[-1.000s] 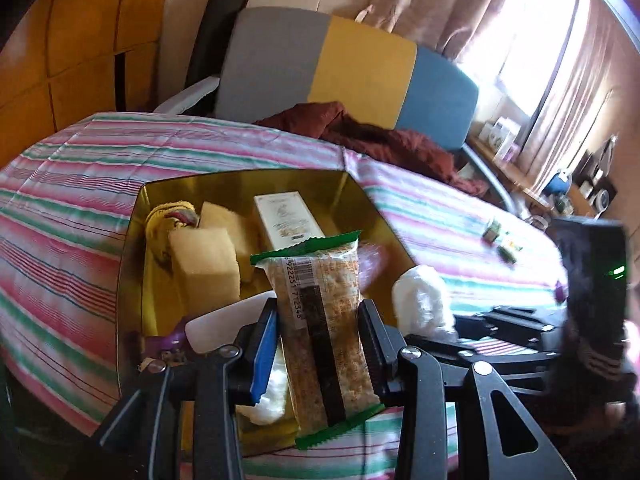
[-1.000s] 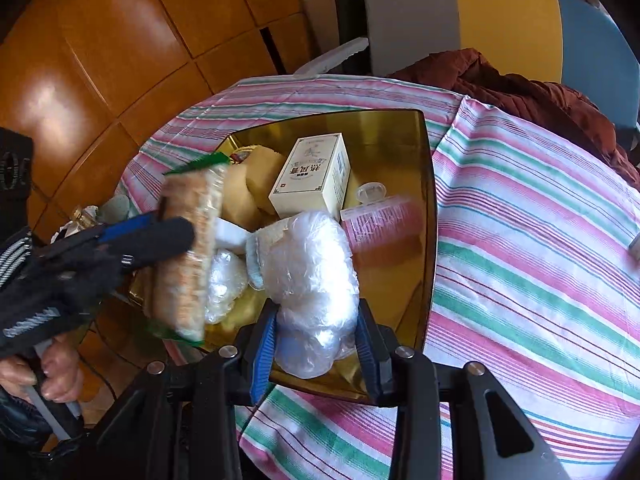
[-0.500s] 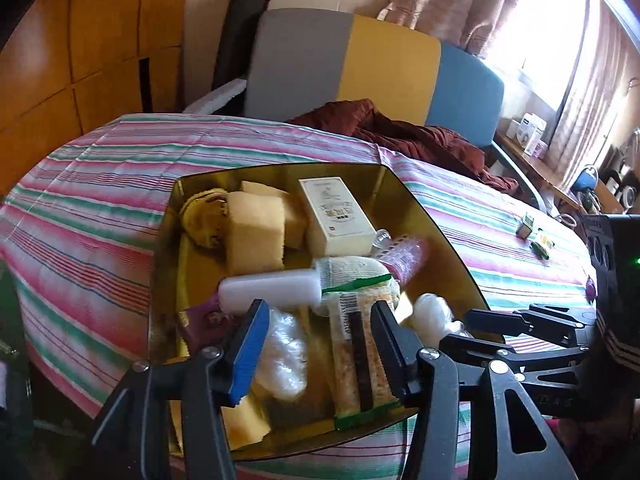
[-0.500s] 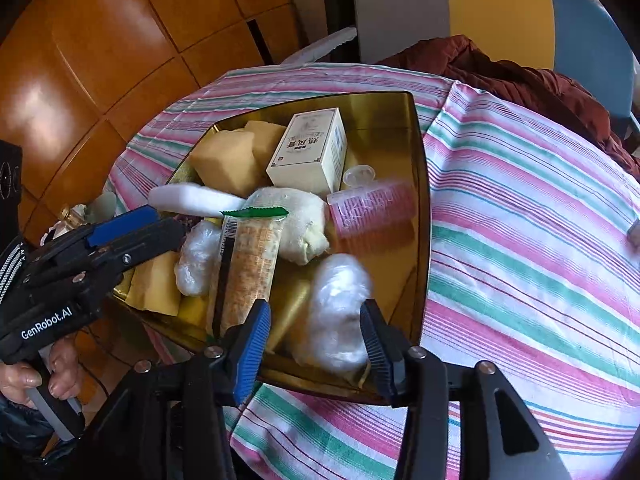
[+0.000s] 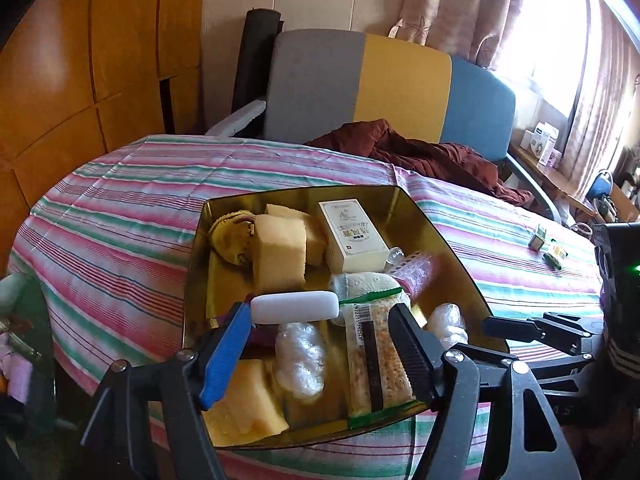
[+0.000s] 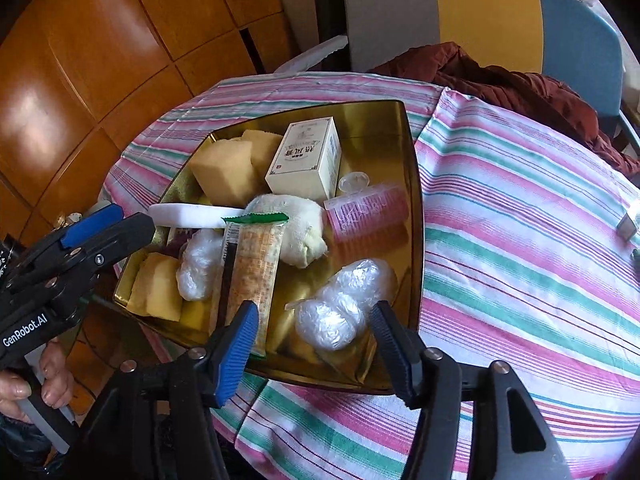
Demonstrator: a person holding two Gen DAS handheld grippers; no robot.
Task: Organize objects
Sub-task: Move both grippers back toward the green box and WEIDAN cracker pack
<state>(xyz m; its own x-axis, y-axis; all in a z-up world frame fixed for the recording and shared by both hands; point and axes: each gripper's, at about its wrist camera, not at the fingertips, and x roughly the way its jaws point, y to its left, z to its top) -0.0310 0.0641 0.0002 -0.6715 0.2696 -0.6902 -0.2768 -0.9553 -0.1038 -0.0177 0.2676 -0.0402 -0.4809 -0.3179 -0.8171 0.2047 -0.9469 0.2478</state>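
A golden tray (image 5: 452, 248) (image 6: 416, 200) sits on the striped table, full of items. My left gripper (image 5: 320, 356) (image 6: 124, 222) hovers over its near edge with jaws opening and pressing on nothing. A snack packet (image 5: 376, 356) (image 6: 252, 268) with green ends lies loose in the tray below them. My right gripper (image 6: 314, 350) (image 5: 474, 336) is also opening above the tray's near corner. A clear plastic-wrapped bundle (image 6: 340, 308) (image 5: 446, 324) rests free in the tray just ahead of it. Yellow sponges (image 5: 280, 256), a white box (image 6: 304, 160) and a pink roller (image 6: 368, 212) fill the far part.
A second plastic bundle (image 5: 300, 360), a white cloth (image 6: 296, 228) and a white bar (image 5: 296, 306) also lie in the tray. A chair (image 5: 360, 80) with a dark red garment (image 5: 420, 156) stands behind the table. Small items (image 5: 552, 250) lie at the right. A person's hand (image 6: 24, 392) grips the left handle.
Both grippers have opened. The snack packet dropped from the left jaws into the tray, and the plastic bundle dropped from the right jaws into the tray's near corner.
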